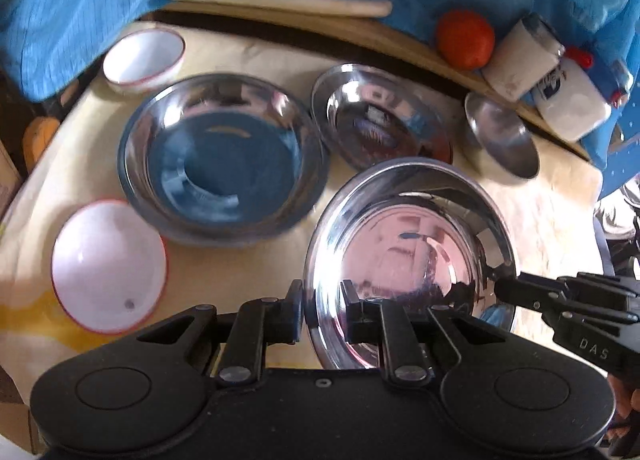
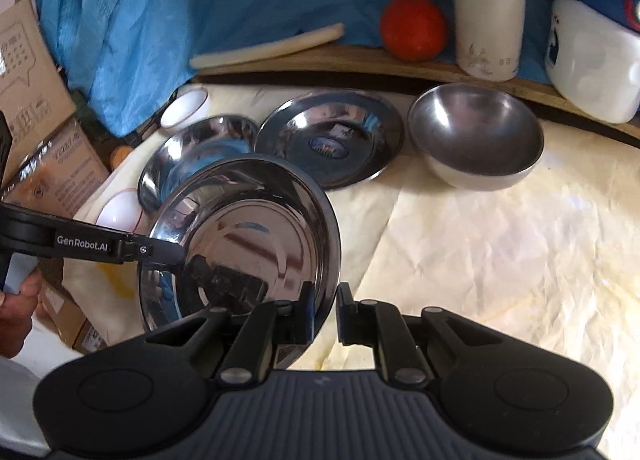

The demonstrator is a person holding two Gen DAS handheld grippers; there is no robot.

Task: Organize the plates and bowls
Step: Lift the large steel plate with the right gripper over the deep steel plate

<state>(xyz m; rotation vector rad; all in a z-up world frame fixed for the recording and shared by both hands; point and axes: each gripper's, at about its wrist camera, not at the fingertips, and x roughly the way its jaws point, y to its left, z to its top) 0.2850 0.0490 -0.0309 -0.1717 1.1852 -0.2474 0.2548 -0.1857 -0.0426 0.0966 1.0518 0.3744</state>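
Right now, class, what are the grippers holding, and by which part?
Both grip the steel plate by its rim: left gripper and right gripper on different sides.

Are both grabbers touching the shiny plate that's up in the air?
Touching. In the left wrist view the left gripper pinches the plate's near rim. In the right wrist view the right gripper clamps its rim too.

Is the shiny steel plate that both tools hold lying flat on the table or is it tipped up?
Tipped up. The steel plate stands nearly on edge with its hollow face toward both cameras; the left tool and right tool each straddle its rim.
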